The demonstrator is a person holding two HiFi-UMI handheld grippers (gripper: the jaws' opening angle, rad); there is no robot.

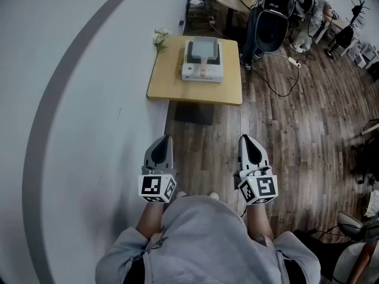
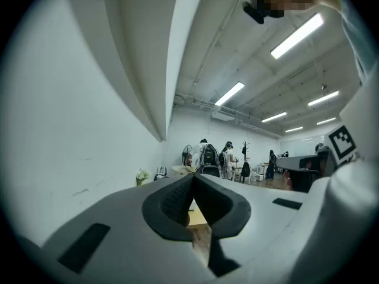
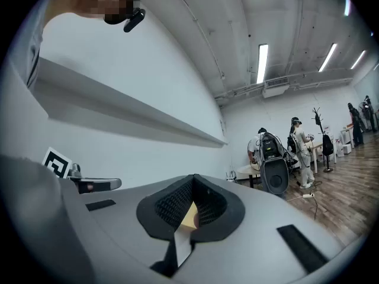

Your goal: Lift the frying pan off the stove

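A grey square frying pan point(image 1: 203, 50) sits on a white stove point(image 1: 202, 71), which stands on a low wooden table point(image 1: 172, 81) far ahead of me in the head view. A short pale handle sticks out of the pan toward me. My left gripper point(image 1: 164, 139) and right gripper point(image 1: 245, 138) are held level close to my body, well short of the table, side by side. Both are shut with nothing between the jaws. In the left gripper view the left gripper point(image 2: 193, 176) has its pads together, and so does the right gripper point(image 3: 193, 179) in the right gripper view.
A white wall runs along the left. White flowers point(image 1: 160, 37) stand at the table's far left corner. A black speaker point(image 1: 269, 22) and cables point(image 1: 278, 78) lie on the wood floor to the right of the table. People stand at the back right.
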